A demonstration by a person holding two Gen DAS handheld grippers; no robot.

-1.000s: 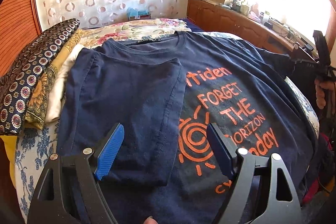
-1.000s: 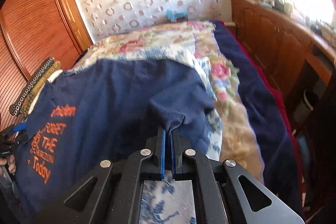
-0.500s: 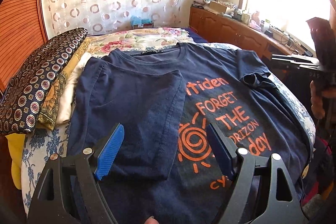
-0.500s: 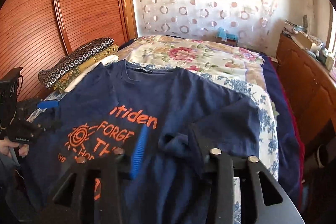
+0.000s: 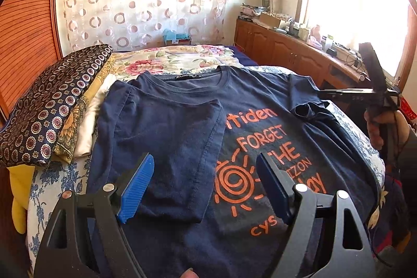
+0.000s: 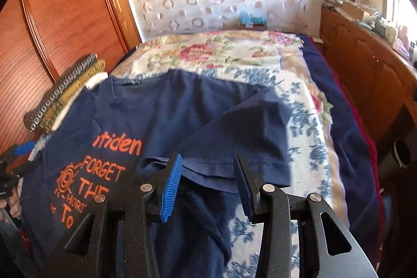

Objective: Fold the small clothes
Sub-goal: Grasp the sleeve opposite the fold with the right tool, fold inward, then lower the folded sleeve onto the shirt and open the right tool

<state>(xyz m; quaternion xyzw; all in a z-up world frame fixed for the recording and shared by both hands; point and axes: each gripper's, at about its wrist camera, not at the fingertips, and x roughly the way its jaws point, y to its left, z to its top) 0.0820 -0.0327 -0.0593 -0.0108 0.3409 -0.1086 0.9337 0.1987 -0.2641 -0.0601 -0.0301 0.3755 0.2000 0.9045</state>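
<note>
Floral bedspread (image 6: 310, 121) serves as the work surface; navy T-shirt (image 5: 260, 106) lies face up across it, left side already folded inward. Left tongs (image 5: 204, 186) hover spread wide over the folded panel, holding nothing. Right tongs (image 6: 206, 183) likewise agape and empty, just above the rumpled right sleeve (image 6: 242, 134). Risk: the sleeve sits bunched, so pinching only one layer would likely drag a crooked, lumpy fold across the print.

Right tool (image 6: 208, 183), jaws apart, above navy T-shirt's (image 6: 161, 116) folded-in sleeve (image 6: 242, 132).
</note>
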